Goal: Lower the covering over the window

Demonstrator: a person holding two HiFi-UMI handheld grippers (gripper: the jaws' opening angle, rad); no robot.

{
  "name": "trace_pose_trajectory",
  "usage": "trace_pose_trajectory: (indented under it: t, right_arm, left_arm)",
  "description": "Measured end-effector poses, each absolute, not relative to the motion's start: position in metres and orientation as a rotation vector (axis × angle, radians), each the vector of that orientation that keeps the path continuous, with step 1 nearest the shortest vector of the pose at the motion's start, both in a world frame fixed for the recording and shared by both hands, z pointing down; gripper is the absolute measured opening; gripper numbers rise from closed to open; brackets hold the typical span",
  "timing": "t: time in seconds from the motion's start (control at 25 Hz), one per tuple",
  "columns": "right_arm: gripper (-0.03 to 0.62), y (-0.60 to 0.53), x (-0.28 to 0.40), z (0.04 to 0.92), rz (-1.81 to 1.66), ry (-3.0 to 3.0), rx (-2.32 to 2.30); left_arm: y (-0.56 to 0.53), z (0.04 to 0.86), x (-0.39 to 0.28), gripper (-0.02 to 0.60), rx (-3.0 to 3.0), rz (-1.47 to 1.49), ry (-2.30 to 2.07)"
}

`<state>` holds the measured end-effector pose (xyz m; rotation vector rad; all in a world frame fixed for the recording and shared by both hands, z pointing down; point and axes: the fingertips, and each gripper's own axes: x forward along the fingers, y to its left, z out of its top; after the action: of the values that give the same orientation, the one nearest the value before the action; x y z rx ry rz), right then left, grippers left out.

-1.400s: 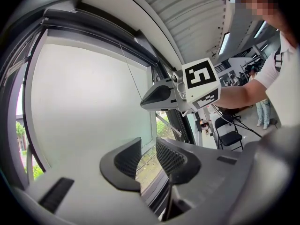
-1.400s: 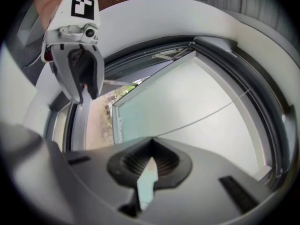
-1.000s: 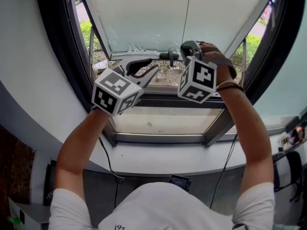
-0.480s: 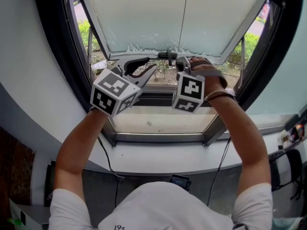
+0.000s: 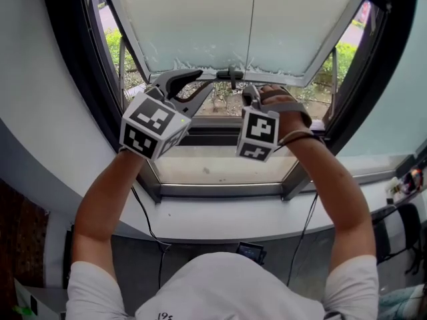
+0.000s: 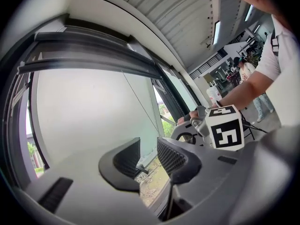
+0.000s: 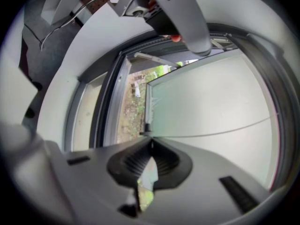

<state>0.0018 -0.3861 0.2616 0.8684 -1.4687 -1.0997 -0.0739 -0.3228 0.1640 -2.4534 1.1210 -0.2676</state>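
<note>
Reaching step: the left gripper (image 5: 207, 84), jaws just opening on nothing, must next pinch the small dark handle (image 5: 230, 76) of the pale roller blind (image 5: 200, 25); the right gripper (image 5: 249, 93) is closed, empty

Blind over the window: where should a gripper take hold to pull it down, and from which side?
Probably the dark pull at the middle of the bottom rail: it juts out from the rail, while the blind's sheet is flat and offers no pinch. Come from the room side, below the rail, jaws closing across it.
</note>
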Motion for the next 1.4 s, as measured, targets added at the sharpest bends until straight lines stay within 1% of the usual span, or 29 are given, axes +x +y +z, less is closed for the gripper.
trace_pose_trajectory:
  t: [0.36, 0.72, 1.4]
  right_arm:
    - [0.021, -0.379, 0.0, 0.31, -1.067, -1.462, 0.791]
    - [0.021, -0.373, 0.004, 0.321, -1.037, -1.482, 0.795]
    - [0.021, -0.37, 0.009, 0.356, -0.989, -1.445, 0.746]
  left_arm:
    - [-0.316, 0.121, -0.083, 0.142, -2.309, -0.255, 1.119]
    - [-0.312, 0.071, -0.096, 0.17, -2.1, -0.317, 1.151]
    - [-0.348, 0.042, -0.102, 0.215, -1.894, -0.492, 1.194]
